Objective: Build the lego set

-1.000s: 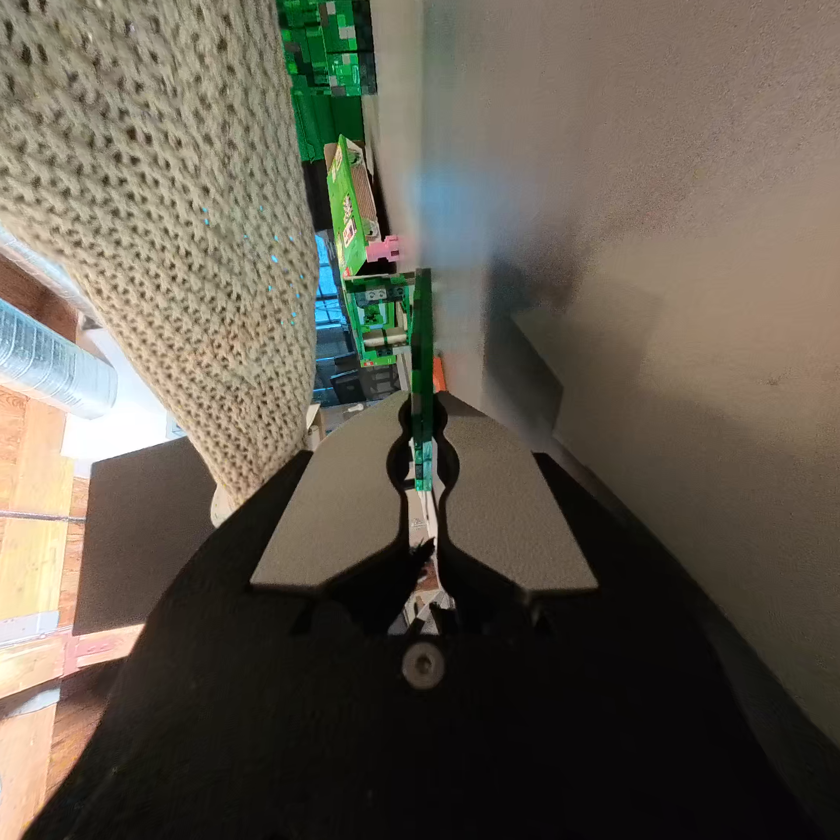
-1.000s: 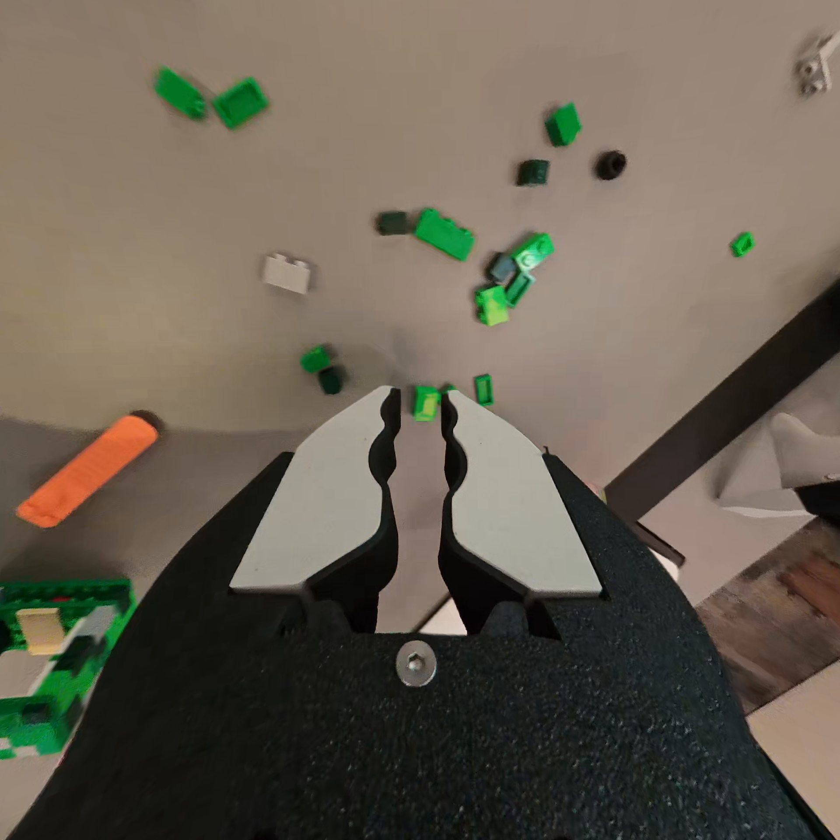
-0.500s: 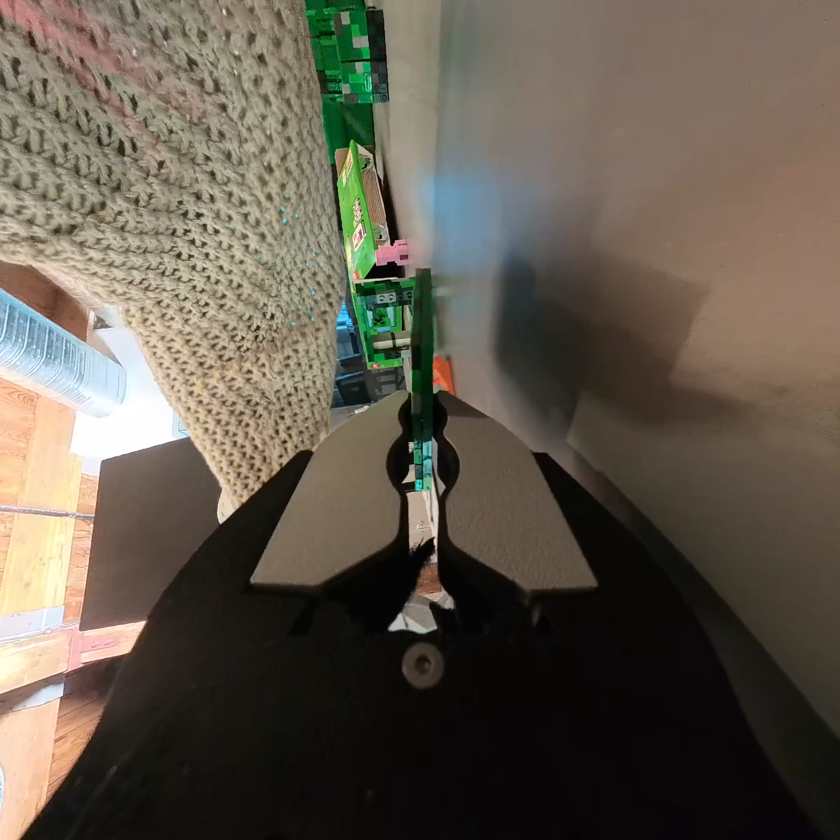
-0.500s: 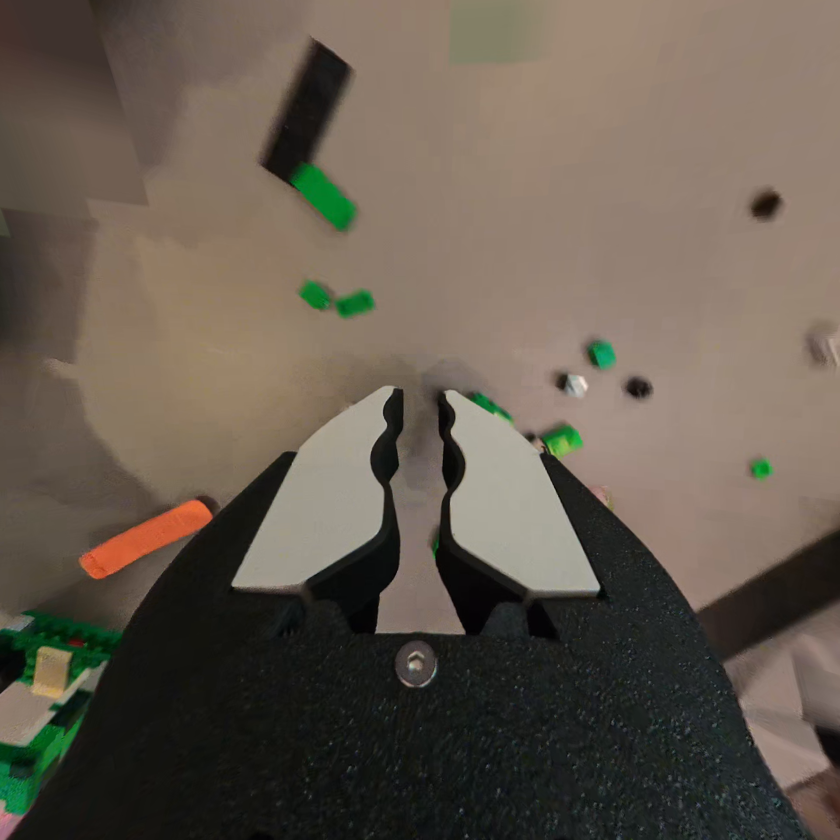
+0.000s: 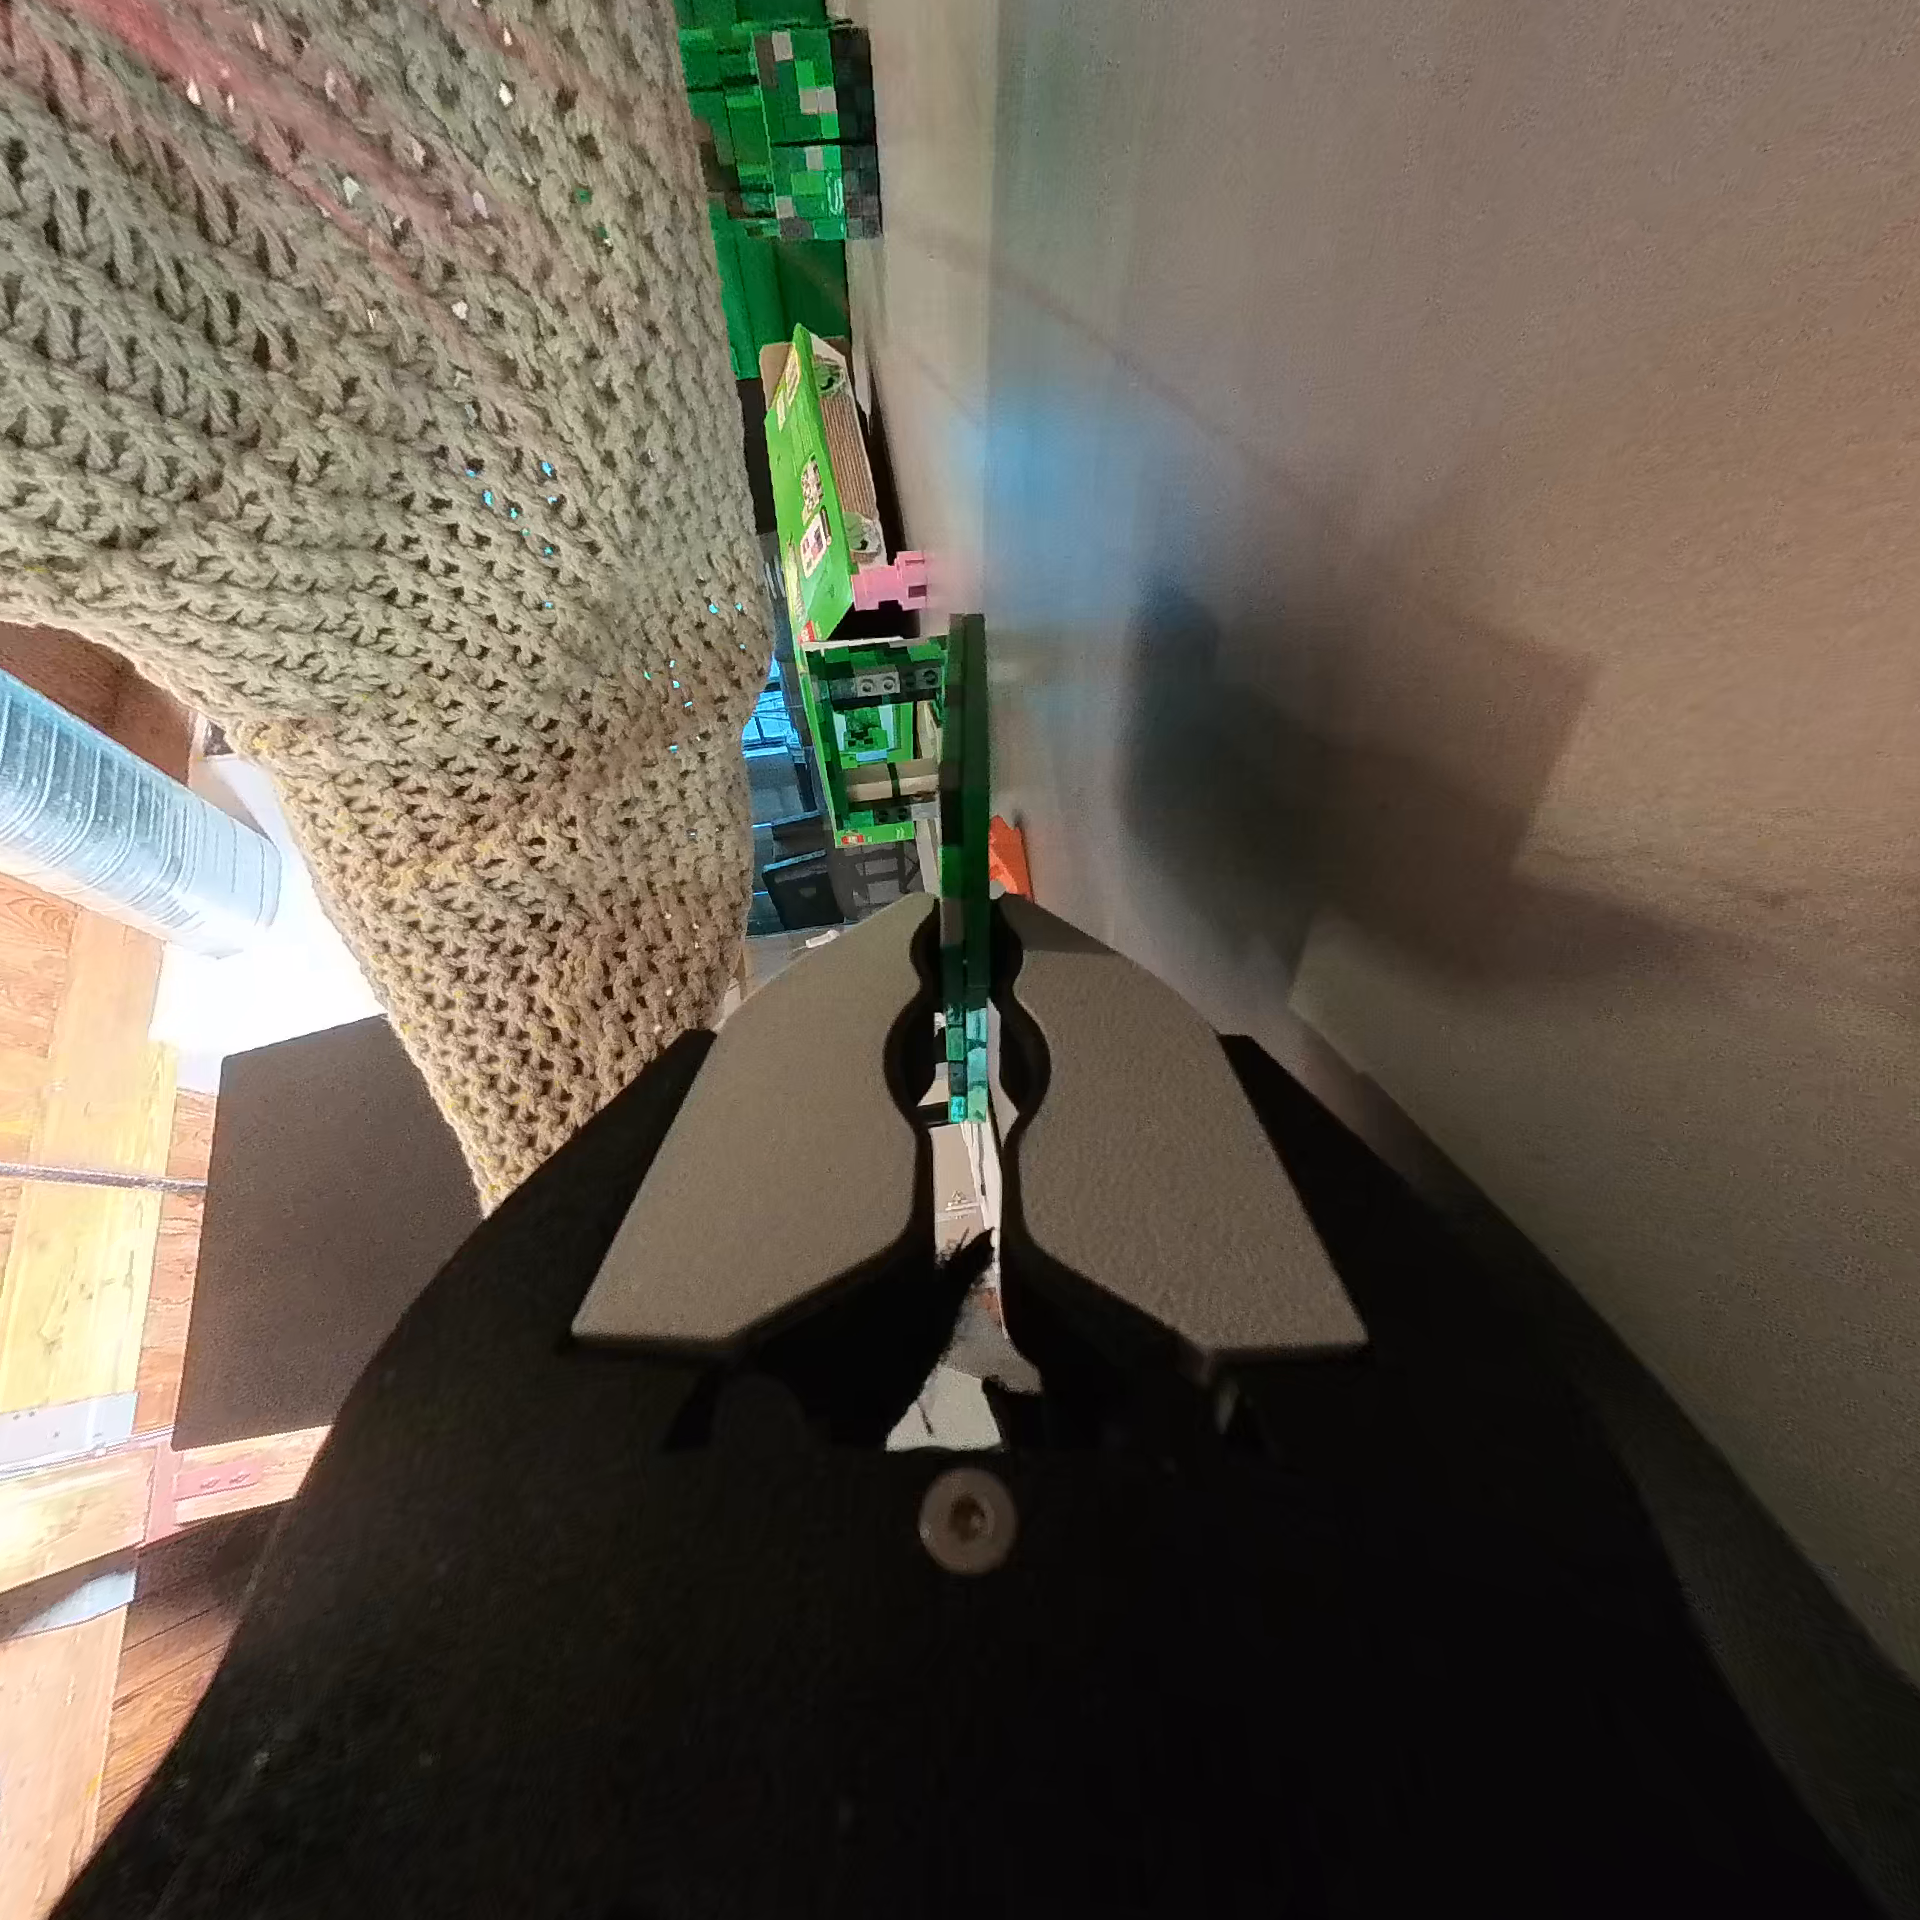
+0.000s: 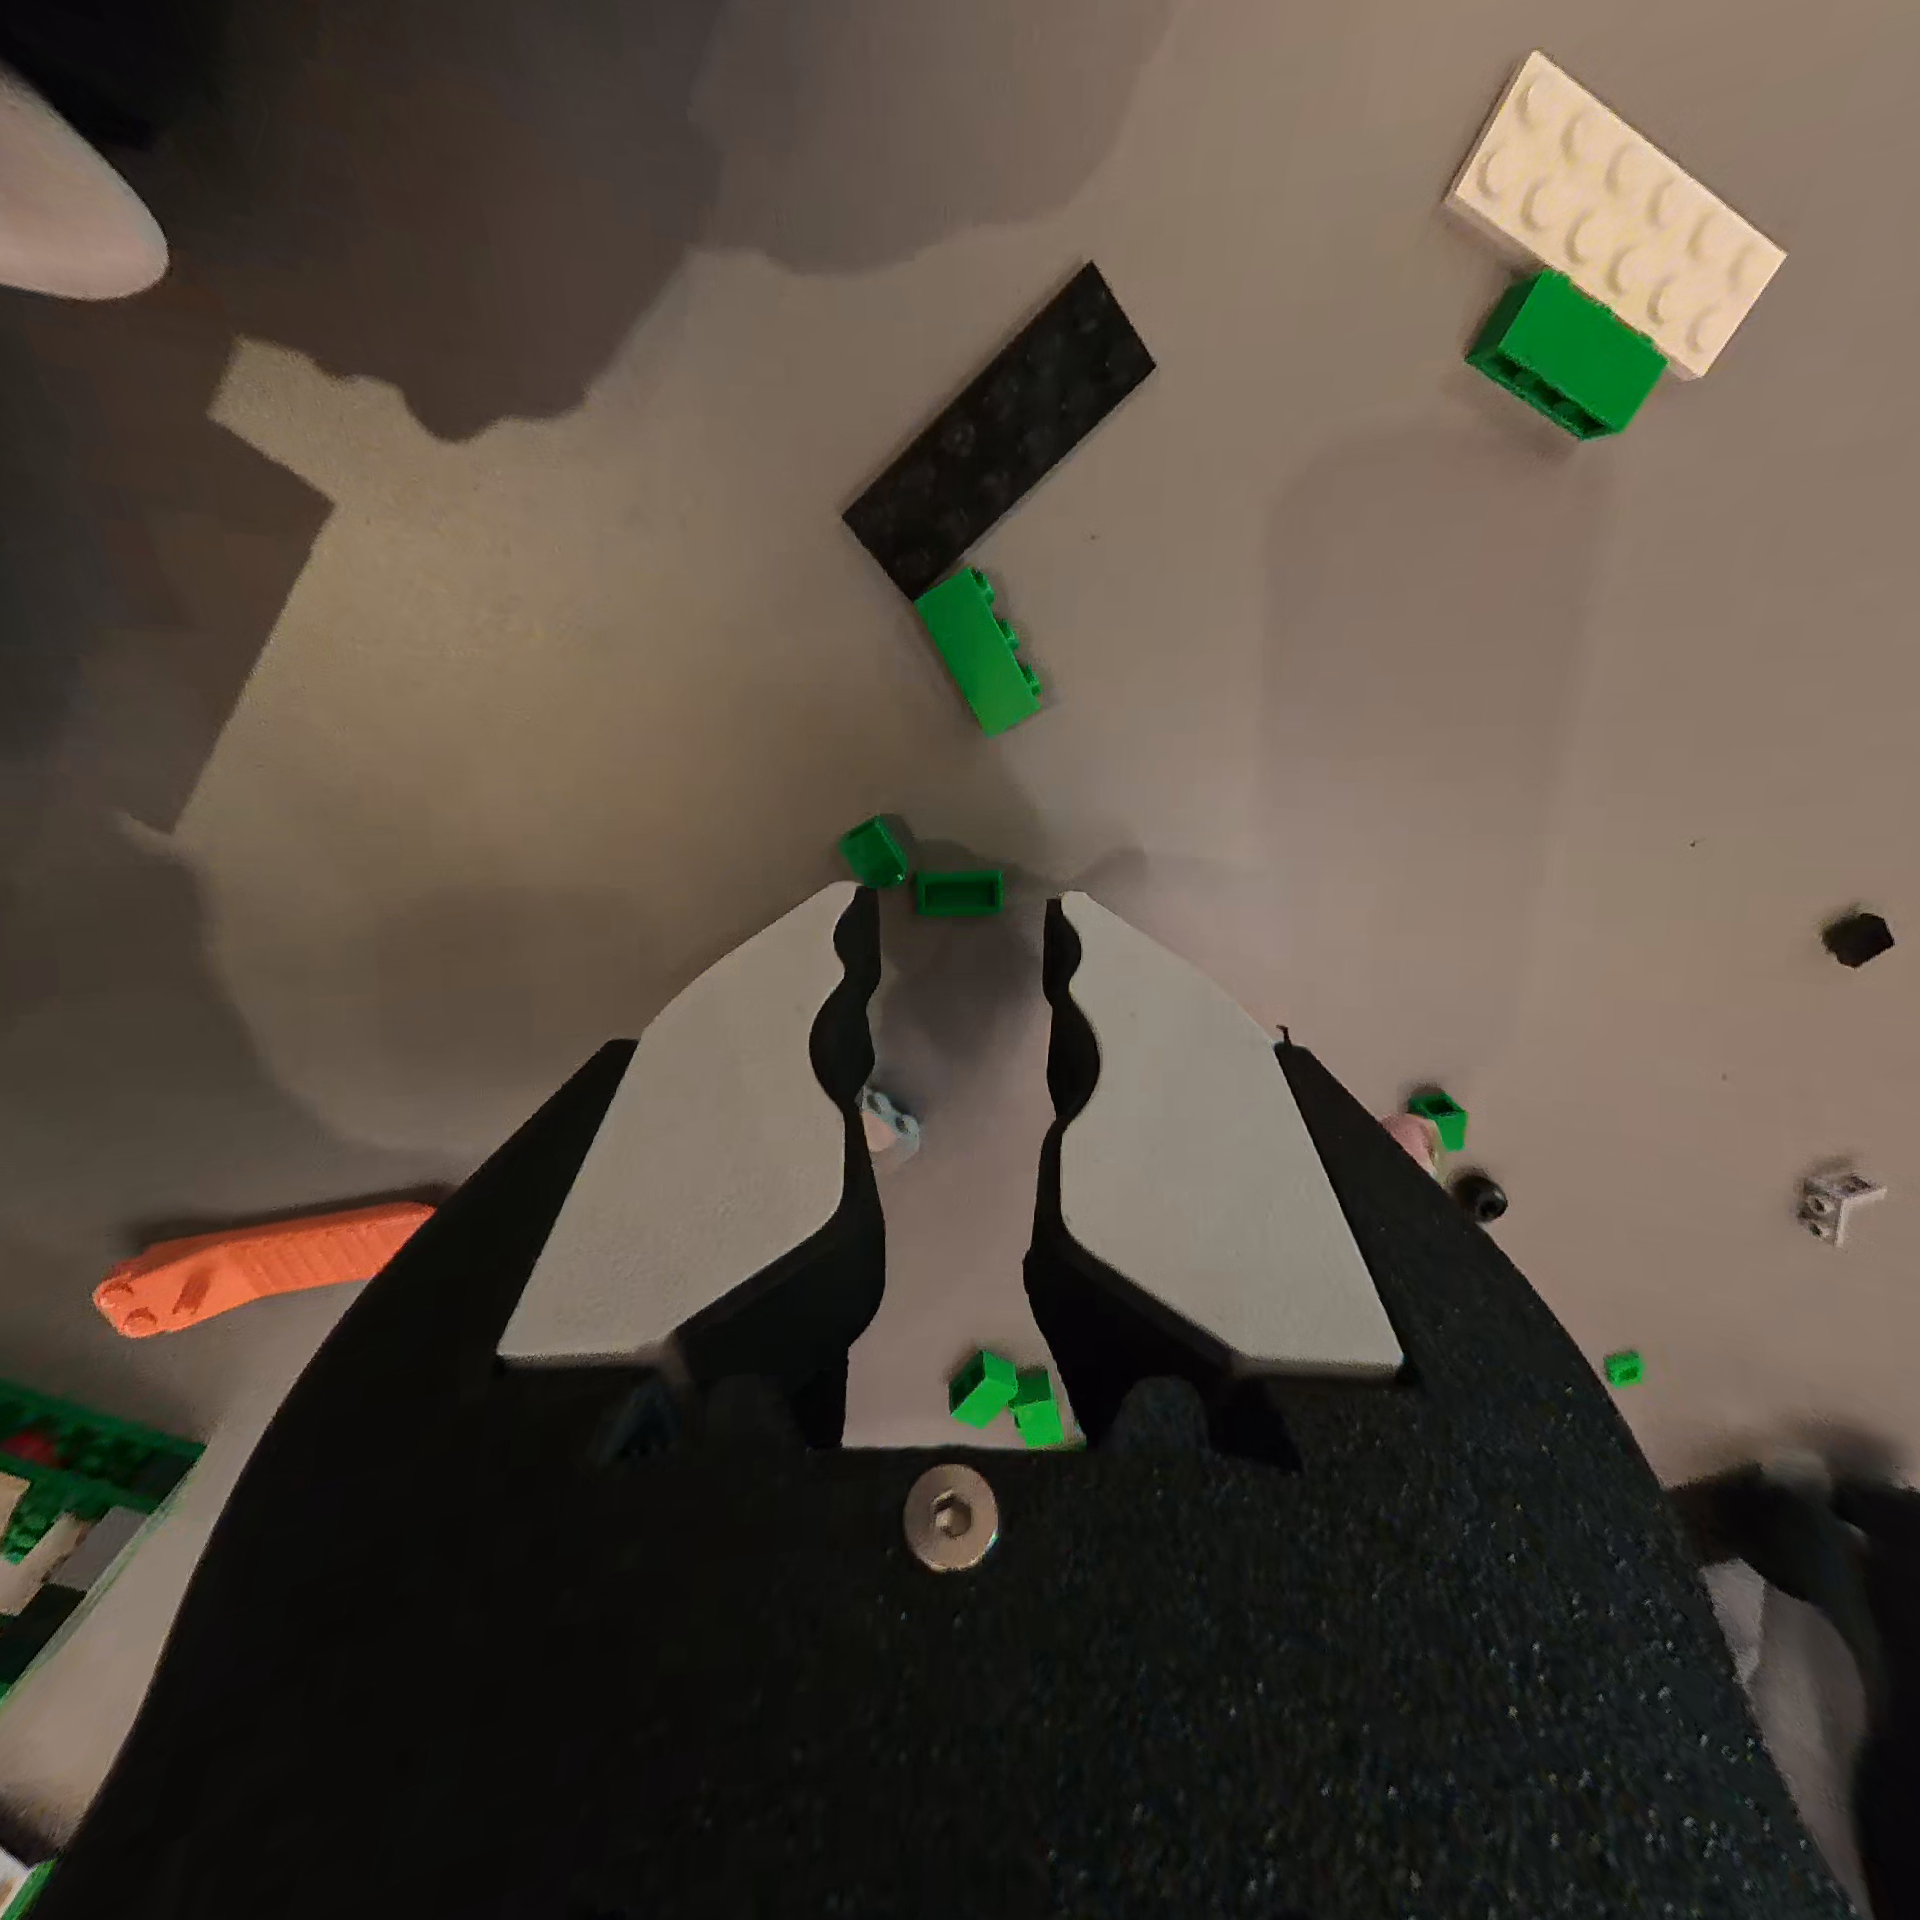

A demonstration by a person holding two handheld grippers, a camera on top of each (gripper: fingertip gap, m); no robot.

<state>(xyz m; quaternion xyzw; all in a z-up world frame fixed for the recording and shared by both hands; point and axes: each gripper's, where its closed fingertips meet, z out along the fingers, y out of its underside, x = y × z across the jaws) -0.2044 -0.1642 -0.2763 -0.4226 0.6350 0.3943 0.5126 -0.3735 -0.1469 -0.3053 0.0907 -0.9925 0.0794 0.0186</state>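
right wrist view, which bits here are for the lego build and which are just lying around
For the build:
green brick
black plate
white plate
small green pieces
part-built green model

Lying about:
orange brick separator, a tool, untouched

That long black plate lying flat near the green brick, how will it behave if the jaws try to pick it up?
The black plate looks thin, stiff and probably light. Lying flat on the table, it offers little edge, so it may slide rather than lift. One end sits against the green brick, which would likely get nudged too.
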